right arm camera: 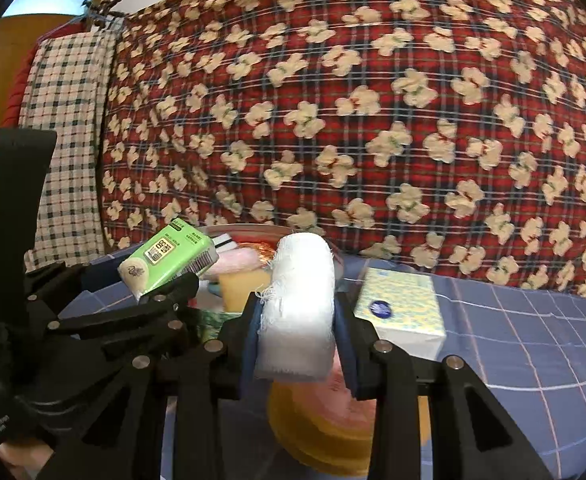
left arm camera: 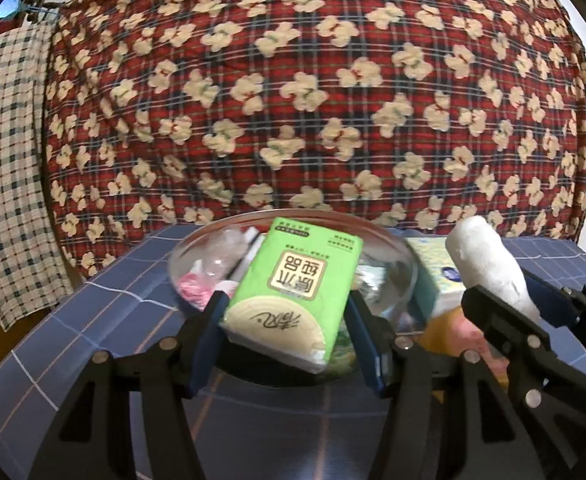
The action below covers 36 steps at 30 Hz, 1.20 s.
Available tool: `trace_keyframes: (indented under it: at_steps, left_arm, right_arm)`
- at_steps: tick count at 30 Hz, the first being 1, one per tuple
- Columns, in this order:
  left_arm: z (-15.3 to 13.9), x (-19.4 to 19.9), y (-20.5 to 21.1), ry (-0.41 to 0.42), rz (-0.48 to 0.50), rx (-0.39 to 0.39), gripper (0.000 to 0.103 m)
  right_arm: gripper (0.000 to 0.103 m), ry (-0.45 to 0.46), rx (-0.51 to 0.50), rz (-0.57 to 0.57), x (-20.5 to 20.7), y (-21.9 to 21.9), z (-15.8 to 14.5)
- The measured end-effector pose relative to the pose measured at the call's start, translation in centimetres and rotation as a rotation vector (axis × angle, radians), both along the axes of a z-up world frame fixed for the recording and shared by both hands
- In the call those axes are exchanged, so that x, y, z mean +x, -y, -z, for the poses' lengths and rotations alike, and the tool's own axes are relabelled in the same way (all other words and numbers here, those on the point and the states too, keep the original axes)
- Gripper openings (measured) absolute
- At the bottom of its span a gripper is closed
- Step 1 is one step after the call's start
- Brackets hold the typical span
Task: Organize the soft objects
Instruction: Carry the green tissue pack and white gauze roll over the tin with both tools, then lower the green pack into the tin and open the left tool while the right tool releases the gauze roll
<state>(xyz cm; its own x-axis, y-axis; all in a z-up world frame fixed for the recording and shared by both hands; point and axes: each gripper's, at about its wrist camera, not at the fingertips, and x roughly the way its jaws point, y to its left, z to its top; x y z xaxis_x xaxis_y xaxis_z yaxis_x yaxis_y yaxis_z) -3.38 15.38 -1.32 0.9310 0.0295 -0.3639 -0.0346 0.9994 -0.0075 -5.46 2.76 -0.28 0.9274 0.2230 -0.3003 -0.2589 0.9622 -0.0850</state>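
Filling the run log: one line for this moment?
left gripper: holds green tissue pack | right gripper: holds white gauze roll | glass bowl: behind

A green tissue pack (left arm camera: pixel 293 288) is tilting, raised above the glass bowl (left arm camera: pixel 393 256); a white gauze roll (right arm camera: pixel 299 304) is standing upright just right of the bowl.

A red plaid quilt with cream flower shapes (left arm camera: pixel 313 92) is hung behind a blue grid-lined tablecloth (left arm camera: pixel 93 320); a cream-and-green checked cloth (left arm camera: pixel 5 152) is draped left.
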Motion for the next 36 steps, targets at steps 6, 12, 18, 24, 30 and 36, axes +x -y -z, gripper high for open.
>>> trace_keyframes:
  at_steps: [6,12,18,24,30,36]
  left_arm:
    - [0.3,0.7,-1.9,-0.020,-0.034,-0.014,0.059]
    - [0.4,1.3,-3.5,-0.031,-0.064,-0.035,0.059]
    - [0.6,2.6,-4.0,-0.052,-0.073,-0.026,0.059]
    - [0.3,3.9,-4.2,-0.080,-0.063,-0.024,0.059]
    - [-0.6,5.2,-4.3,-0.108,-0.059,-0.013,0.059]
    - [-1.8,6.7,-4.5,-0.138,-0.049,-0.020,0.059]
  right_arm:
    - [0.038,-0.066,0.028,-0.035,2.0,-1.6,0.4]
    - [0.038,-0.092,0.092,-0.031,3.3,-1.6,0.4]
    - [0.038,-0.076,0.129,-0.014,4.4,-1.8,-0.2]
    - [0.038,-0.067,0.160,-0.009,5.5,-2.0,-1.0]
    - [0.038,-0.061,0.193,-0.001,7.1,-1.9,-1.8]
    - [0.038,-0.074,0.213,0.011,8.4,-1.6,-2.0]
